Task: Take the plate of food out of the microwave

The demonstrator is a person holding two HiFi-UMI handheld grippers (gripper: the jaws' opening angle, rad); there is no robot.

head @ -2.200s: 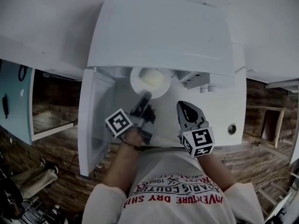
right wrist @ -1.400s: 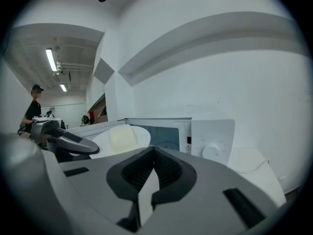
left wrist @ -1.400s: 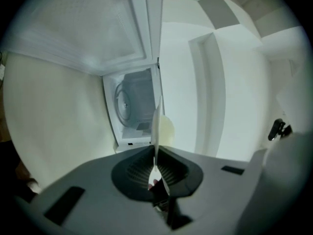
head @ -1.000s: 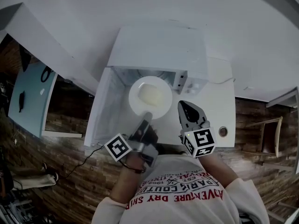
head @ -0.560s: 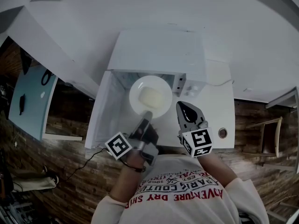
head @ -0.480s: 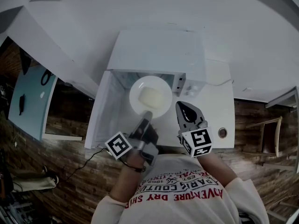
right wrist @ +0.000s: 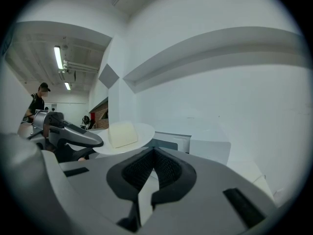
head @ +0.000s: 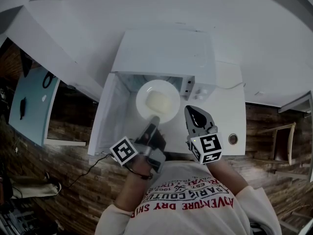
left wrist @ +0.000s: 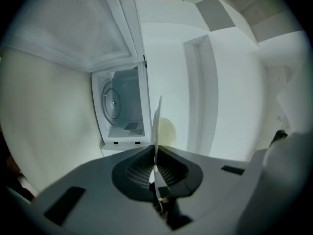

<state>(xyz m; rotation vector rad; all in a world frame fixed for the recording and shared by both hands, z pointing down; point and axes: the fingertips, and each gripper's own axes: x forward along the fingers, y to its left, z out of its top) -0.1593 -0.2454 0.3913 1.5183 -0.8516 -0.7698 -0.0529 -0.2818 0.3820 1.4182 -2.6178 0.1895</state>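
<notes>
A: Where's the plate [head: 141, 98]?
B: Out of the microwave [head: 166, 53], just before its open mouth, rim pinched in the left gripper [head: 153, 121] fingers. The right gripper [head: 194, 114] fingers are closed on nothing
A: Advice?
B: It's a one-edge grip, so carry it level and slowly, or the food [head: 159, 101] may slide

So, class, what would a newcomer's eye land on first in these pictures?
First comes the white plate carrying a pale block of food, pinched at its near rim by the left claw in front of the open microwave. Beside it, the right claw hangs shut and empty.
</notes>
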